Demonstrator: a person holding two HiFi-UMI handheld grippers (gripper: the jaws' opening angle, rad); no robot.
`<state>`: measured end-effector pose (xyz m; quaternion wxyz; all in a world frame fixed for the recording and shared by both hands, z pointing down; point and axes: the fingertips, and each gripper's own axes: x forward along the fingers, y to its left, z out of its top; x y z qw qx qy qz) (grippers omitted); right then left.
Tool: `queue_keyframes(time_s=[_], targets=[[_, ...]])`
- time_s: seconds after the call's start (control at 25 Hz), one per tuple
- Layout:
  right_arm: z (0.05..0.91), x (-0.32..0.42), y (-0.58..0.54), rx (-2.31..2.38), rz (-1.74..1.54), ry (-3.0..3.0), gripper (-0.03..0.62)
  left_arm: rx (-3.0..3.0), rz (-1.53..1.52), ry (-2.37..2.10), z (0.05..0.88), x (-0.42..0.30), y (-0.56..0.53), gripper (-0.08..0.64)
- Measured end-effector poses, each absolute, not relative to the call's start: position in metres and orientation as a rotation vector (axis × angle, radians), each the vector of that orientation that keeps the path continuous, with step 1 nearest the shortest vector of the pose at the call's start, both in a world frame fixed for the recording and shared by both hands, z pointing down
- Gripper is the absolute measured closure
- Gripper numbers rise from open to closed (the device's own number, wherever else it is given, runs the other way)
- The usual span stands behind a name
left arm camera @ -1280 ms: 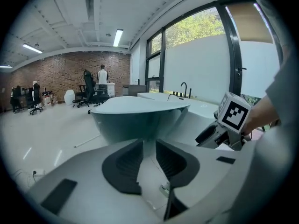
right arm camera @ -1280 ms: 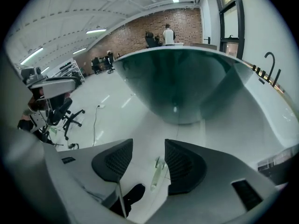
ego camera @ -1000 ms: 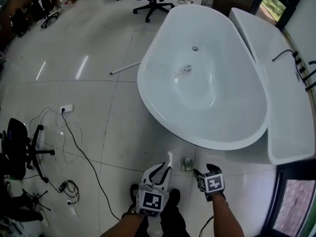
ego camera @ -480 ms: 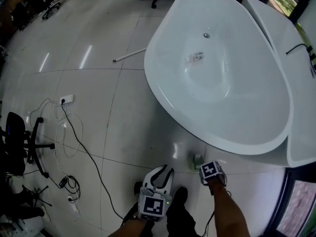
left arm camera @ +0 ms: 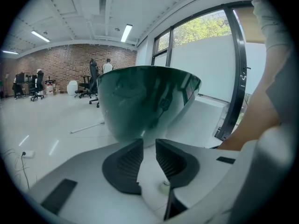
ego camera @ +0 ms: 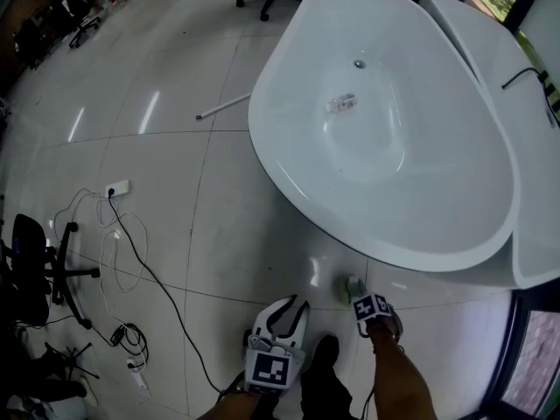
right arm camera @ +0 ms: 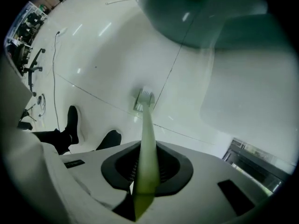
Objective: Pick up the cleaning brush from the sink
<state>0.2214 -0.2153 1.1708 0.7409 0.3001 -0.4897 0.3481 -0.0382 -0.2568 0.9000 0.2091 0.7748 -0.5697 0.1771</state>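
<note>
The cleaning brush (ego camera: 352, 285) has a pale green handle and a white head (right arm camera: 144, 98). It rests on the floor tiles at the foot of the big white oval basin (ego camera: 289, 173). My right gripper (ego camera: 359, 296) points steeply down at it. In the right gripper view the green handle (right arm camera: 148, 139) runs straight between the jaws, which are closing, with the pads against it. My left gripper (ego camera: 284, 315) hovers beside it to the left, open (left arm camera: 149, 143) with nothing between its pads, facing the basin's outer wall (left arm camera: 140, 101).
A small pale object (ego camera: 342, 102) and a drain (ego camera: 359, 63) lie inside the basin. A white ledge (ego camera: 525, 147) runs along its right side. Cables and a socket strip (ego camera: 116, 187), an office chair (ego camera: 35, 269) and a white pole (ego camera: 223, 106) lie on the floor. My shoe (ego camera: 319, 357) is below.
My right gripper dropped down to the brush on the floor, tipped steeply downward, and its jaws came together round the green handle. The left gripper sank a little.
</note>
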Motion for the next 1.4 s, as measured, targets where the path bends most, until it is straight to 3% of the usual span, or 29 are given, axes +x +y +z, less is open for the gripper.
queue_keyframes(time_s=[0.24, 0.6, 0.84, 1.4], targets=[[1.094, 0.218, -0.218, 0.687, 0.723, -1.135, 0.565, 2.174, 0.509, -1.533, 0.851, -0.034, -0.25, 0.469], [0.851, 0.196, -0.173, 0.813, 0.757, -1.313, 0.565, 2.224, 0.527, -1.535, 0.652, -0.05, -0.225, 0.469], [0.732, 0.193, -0.121, 0.926, 0.753, -1.39, 0.565, 2.283, 0.505, -1.557, 0.542, -0.068, -0.199, 0.469], [0.595, 0.173, -0.054, 1.211, 0.834, -1.606, 0.565, 2.431, 0.491, -1.46, 0.476, -0.071, -0.157, 0.469]])
